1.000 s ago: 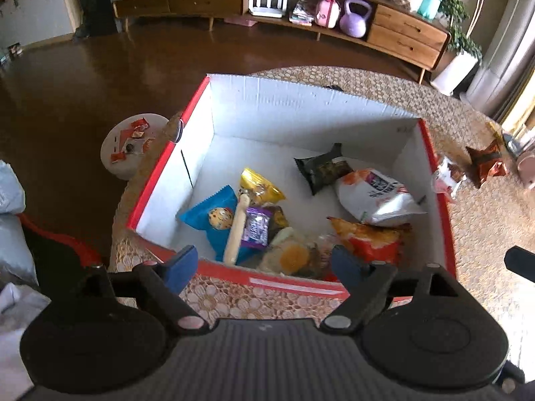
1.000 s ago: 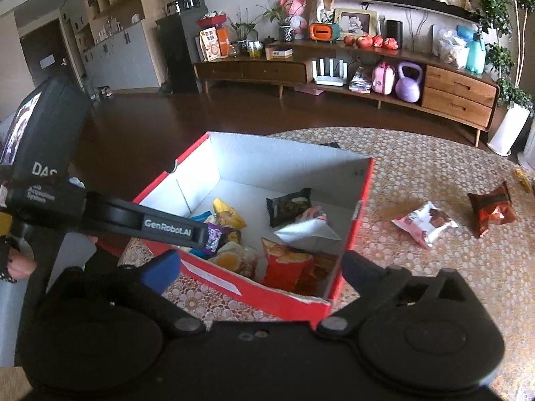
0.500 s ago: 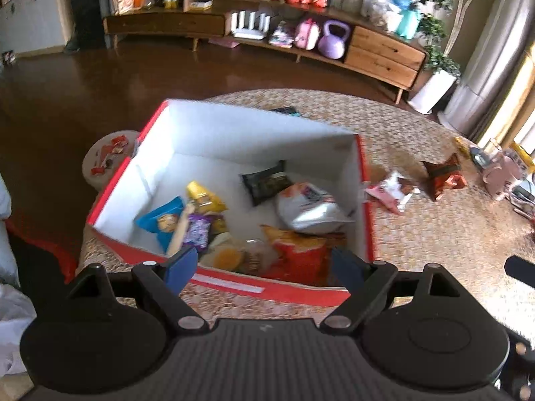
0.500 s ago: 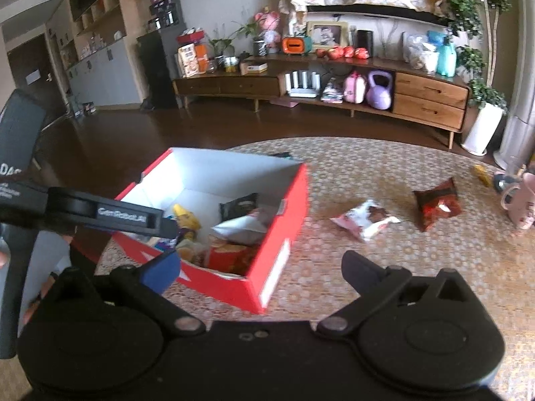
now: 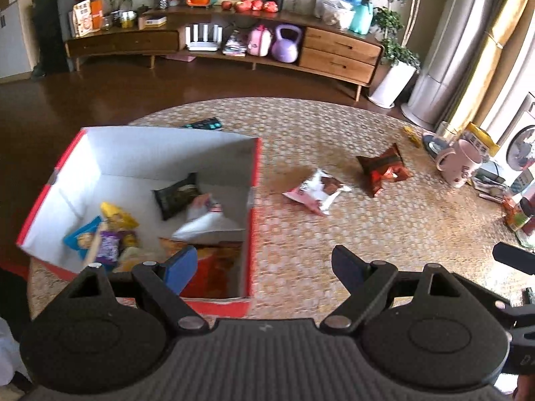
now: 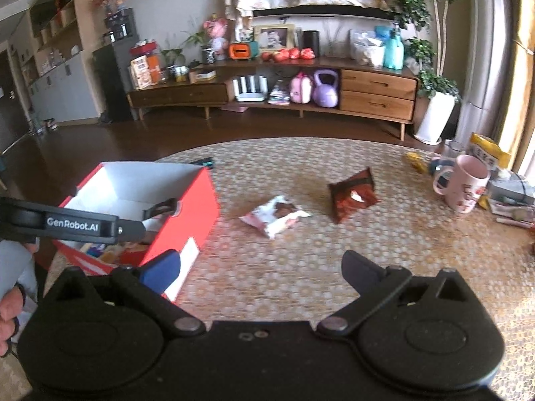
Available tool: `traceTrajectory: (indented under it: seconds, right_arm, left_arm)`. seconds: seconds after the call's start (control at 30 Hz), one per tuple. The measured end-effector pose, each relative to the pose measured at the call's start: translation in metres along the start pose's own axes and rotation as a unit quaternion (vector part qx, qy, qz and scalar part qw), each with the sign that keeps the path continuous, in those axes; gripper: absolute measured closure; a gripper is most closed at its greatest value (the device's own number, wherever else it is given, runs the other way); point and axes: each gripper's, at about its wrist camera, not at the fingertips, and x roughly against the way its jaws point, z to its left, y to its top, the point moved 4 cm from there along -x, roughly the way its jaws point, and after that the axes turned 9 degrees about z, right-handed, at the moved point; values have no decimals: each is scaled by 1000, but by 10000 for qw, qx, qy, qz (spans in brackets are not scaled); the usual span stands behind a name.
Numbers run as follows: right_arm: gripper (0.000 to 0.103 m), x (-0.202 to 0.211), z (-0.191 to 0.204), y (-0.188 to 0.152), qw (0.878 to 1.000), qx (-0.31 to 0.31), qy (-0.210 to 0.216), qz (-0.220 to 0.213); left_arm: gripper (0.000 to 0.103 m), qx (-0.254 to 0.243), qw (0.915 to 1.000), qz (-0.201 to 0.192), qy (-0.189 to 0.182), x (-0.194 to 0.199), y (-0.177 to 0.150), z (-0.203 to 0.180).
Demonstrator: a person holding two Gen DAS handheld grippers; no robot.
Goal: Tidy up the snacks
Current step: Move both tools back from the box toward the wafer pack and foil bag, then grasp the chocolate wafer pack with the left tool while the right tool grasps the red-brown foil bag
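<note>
Right wrist view | pink-white foil snack packet (image 6: 275, 219) lies far-left of the right gripper (image 6: 260, 269), long axis left-right | both fingers wide apart, empty | left gripper (image 5: 264, 264) about as near

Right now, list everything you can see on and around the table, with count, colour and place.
box: one, red outside, white inside, left on the table
snack packs in the box: several, black, white, yellow, blue, purple, orange
pink-white pack: one, on the table right of the box
dark red pack: one, on the table, right of the pink-white pack
mug: one, pink, right edge of the table
table: one, round, beige patterned cover
kettlebell: one, purple, on the sideboard shelf
sideboard: one, wooden, by the far wall
left gripper: black, blue pads, open, empty
right gripper: black, open, empty
</note>
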Motion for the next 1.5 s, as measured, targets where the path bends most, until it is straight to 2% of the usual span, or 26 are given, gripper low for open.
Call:
traceTrajectory:
  seconds: [0.37, 0.6, 1.1, 1.27, 1.5]
  right_arm:
    - [0, -17, -52, 13, 9994, -297, -159, 31]
    - [0, -44, -81, 31, 9985, -467, -254, 90]
    - [0, -133, -129, 83, 9969, -470, -493, 382]
    - [0, -173, -146, 93, 9957, -533, -540, 526]
    - [0, -219, -155, 100, 9947, -530, -470, 749]
  left_arm:
    - [15, -244, 9996, 141, -95, -35, 14, -43]
    - [15, -630, 9977, 229, -75, -66, 33, -68]
    - [15, -1094, 9907, 807, 45, -156, 92, -98]
    - [15, -1242, 9879, 917, 108, -183, 101, -105]
    - [15, -1209, 9862, 1116, 171, -216, 108, -104]
